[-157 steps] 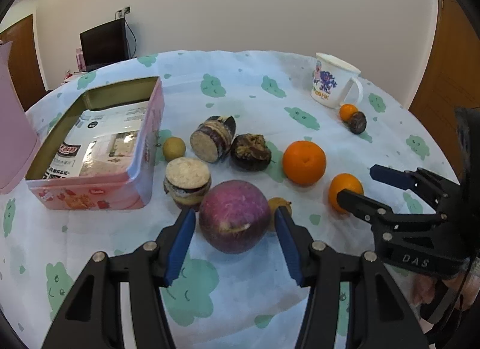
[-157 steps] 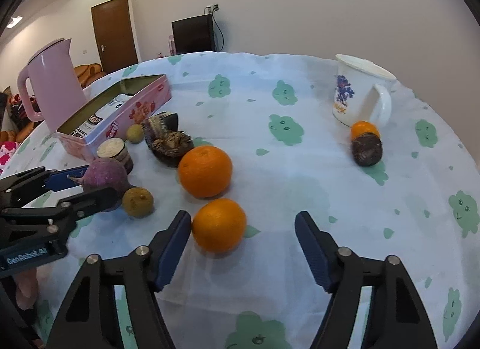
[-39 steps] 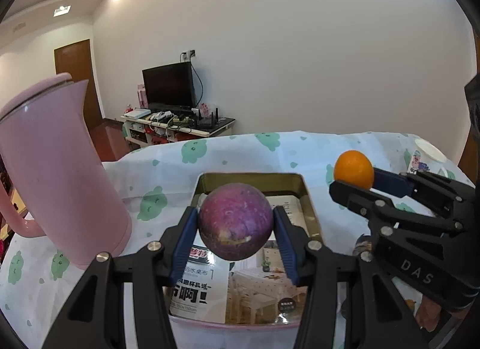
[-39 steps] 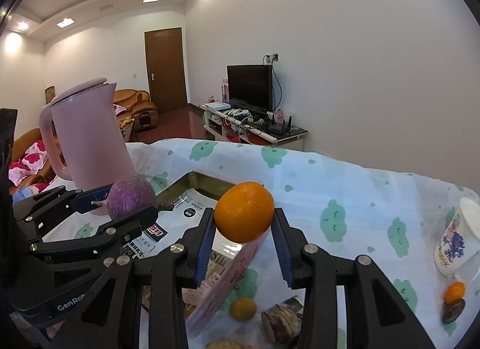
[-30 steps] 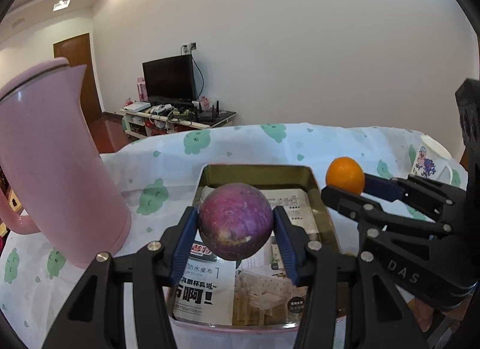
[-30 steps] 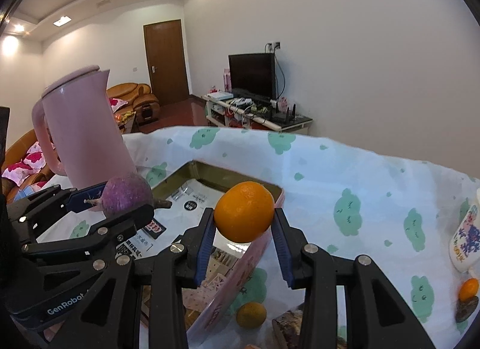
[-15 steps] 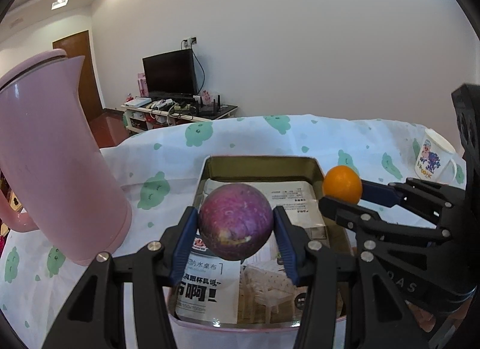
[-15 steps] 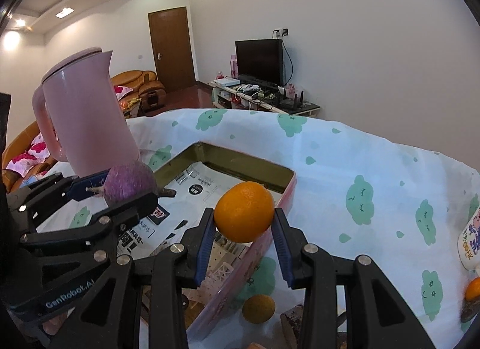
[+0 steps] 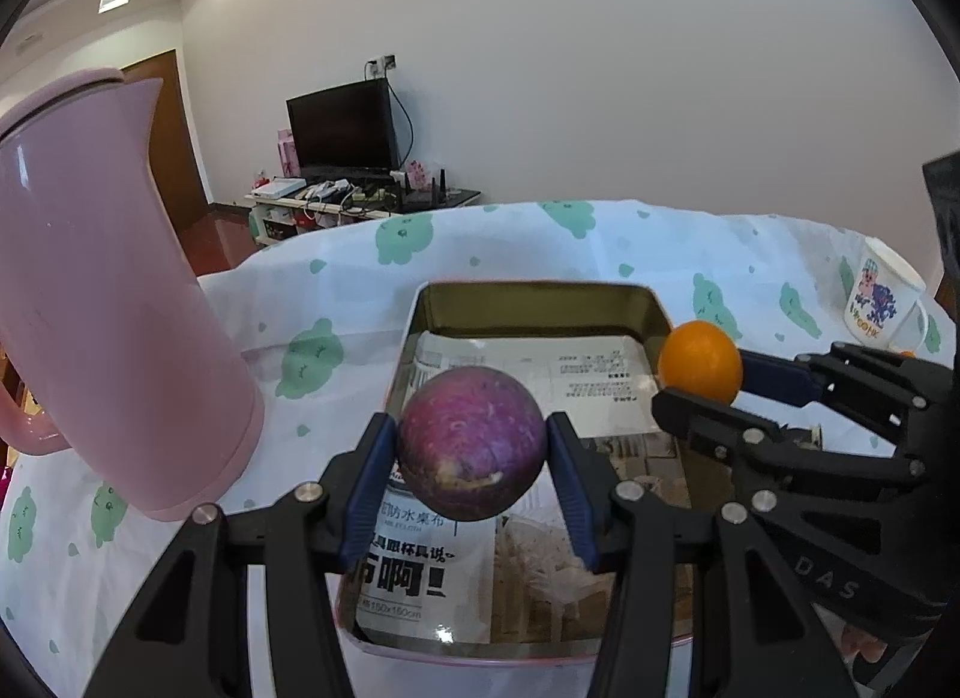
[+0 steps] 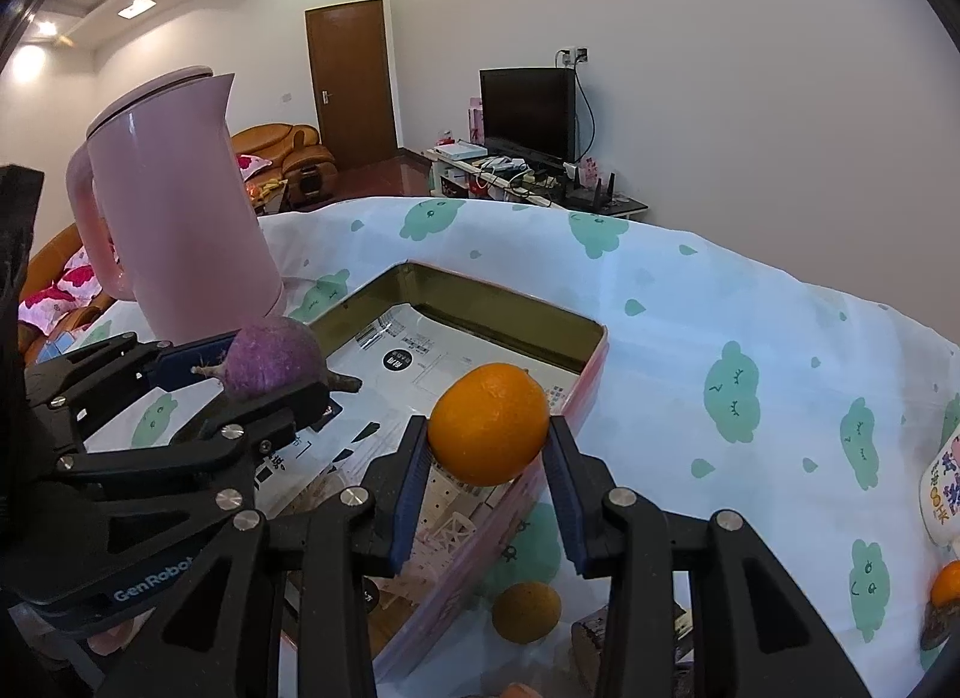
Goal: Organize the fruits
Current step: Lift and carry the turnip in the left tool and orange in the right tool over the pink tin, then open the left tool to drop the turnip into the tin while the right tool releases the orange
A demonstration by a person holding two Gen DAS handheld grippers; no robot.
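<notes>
Hanging between left gripper [image 9: 472, 461] pads — purple fruit [image 9: 472, 441], above tin [image 9: 543, 293].

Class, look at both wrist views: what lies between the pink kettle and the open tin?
Only bare cloud-print tablecloth separates the pink kettle from the open tin; the left wrist view shows it best.

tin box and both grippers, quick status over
Left gripper shut on purple fruit, held above tin box. Right gripper shut on orange, over box's near rim. Box holds only printed paper; nothing in the way.
</notes>
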